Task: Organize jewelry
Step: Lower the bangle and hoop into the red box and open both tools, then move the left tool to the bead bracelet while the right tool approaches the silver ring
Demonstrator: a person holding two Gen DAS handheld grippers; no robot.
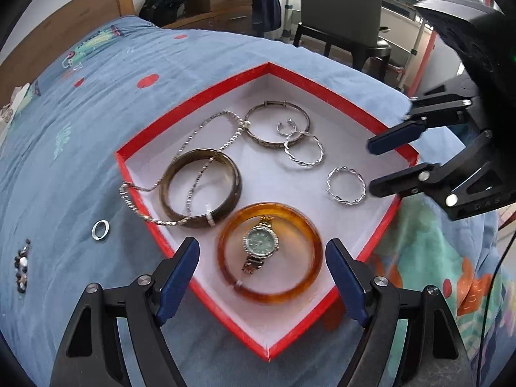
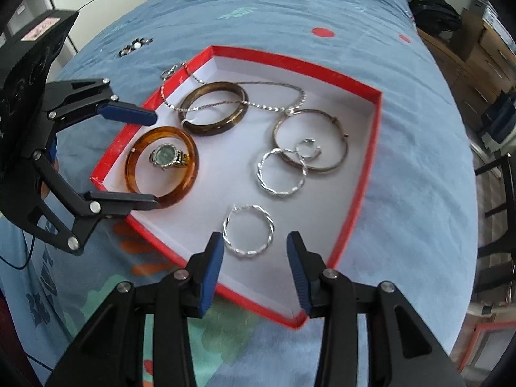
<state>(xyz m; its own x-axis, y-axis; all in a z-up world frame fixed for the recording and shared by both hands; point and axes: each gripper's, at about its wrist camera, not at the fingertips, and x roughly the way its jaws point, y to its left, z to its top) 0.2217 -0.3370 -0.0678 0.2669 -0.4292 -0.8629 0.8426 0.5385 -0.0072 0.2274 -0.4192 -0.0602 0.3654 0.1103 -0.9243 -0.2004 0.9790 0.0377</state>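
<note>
Both grippers are held with jaws apart and empty over the red box [image 1: 329,90]. The amber bangle [image 1: 270,293], with the watch [image 1: 260,242] inside it, is seen just ahead of the left gripper [image 1: 262,277]. A twisted silver hoop [image 2: 249,234] is framed between and just ahead of the right gripper [image 2: 254,269]'s fingertips, untouched.

The red box [image 1: 322,87] is viewed steeply from above, close up, from opposite sides; it is shared by both views.
</note>
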